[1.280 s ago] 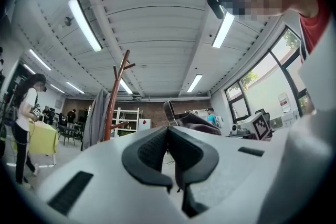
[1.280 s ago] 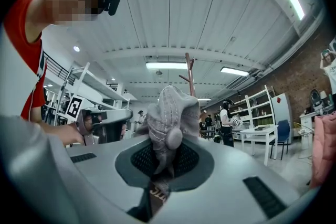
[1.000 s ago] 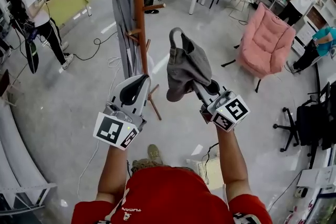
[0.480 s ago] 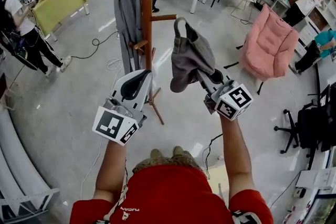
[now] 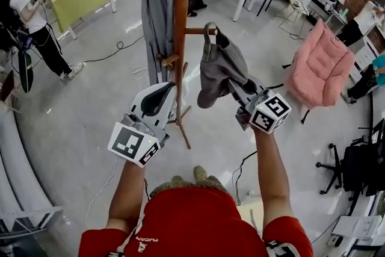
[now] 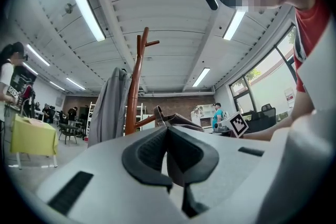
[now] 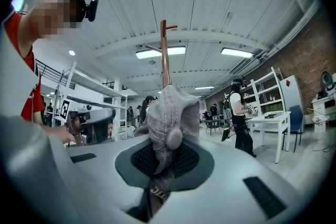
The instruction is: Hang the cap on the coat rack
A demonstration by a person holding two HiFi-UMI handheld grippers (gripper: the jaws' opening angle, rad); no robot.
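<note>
The grey cap [image 5: 221, 72] hangs in the air, grasped in the fingers of the right gripper [image 5: 240, 91], its strap loop near a peg [image 5: 195, 31] of the wooden coat rack [image 5: 181, 21]. The approach looks nearly done; next, that loop needs lifting over the peg. The left gripper [image 5: 157, 98] is clenched on nothing. Below lies a pale glossy floor [image 5: 78, 111], with a pink armchair [image 5: 317, 63] beyond.

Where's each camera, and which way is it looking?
Head view: on the person's head, looking down at the coat rack; forearms, red shirt, left gripper, right gripper show.
Left gripper view: on that gripper, looking up along shut, empty jaws; red shirt shows.
Right gripper view: on that gripper, looking up along jaws clamping the cap; red shirt shows.
All three see coat rack and cap.
</note>
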